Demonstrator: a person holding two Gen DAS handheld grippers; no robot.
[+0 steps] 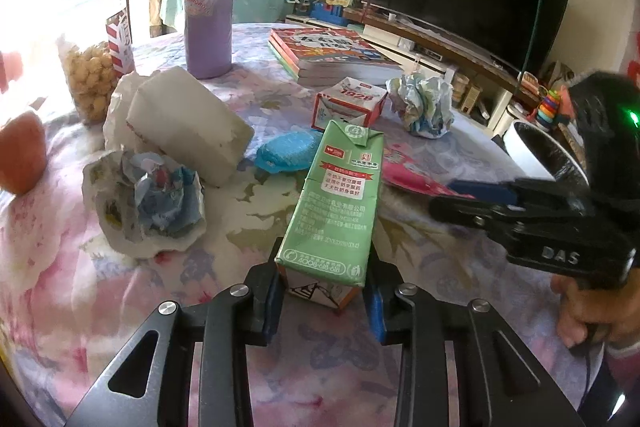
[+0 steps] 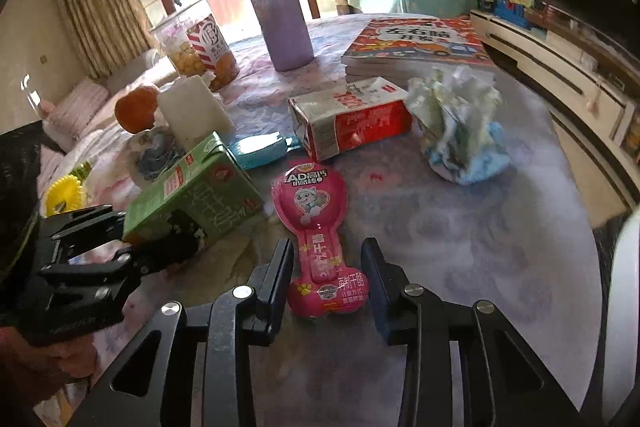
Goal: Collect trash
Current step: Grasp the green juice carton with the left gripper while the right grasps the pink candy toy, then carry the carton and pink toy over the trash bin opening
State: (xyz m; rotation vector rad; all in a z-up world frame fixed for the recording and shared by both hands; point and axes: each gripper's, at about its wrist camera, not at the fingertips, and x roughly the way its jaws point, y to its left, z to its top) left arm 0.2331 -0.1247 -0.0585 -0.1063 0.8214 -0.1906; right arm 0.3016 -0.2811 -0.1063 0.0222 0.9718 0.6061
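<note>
Green milk carton [image 1: 334, 203] lying on floral tablecloth [image 1: 80, 307], left gripper [image 1: 324, 301] pads pressed on its near end, pink snack wrapper [image 2: 320, 239] flat between right gripper [image 2: 328, 287] jaws, narrowed, contact unclear, crumpled paper [image 2: 460, 123] beyond.

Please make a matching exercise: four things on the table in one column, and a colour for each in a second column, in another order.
Things:
1. milk carton between the left gripper fingers
2. bone-shaped wrapper
3. tall flask
4. flat sponge-like piece

Colours:
A. lilac
B. blue
C. green
D. pink

Pairs: 1-C, 2-D, 3-A, 4-B
</note>
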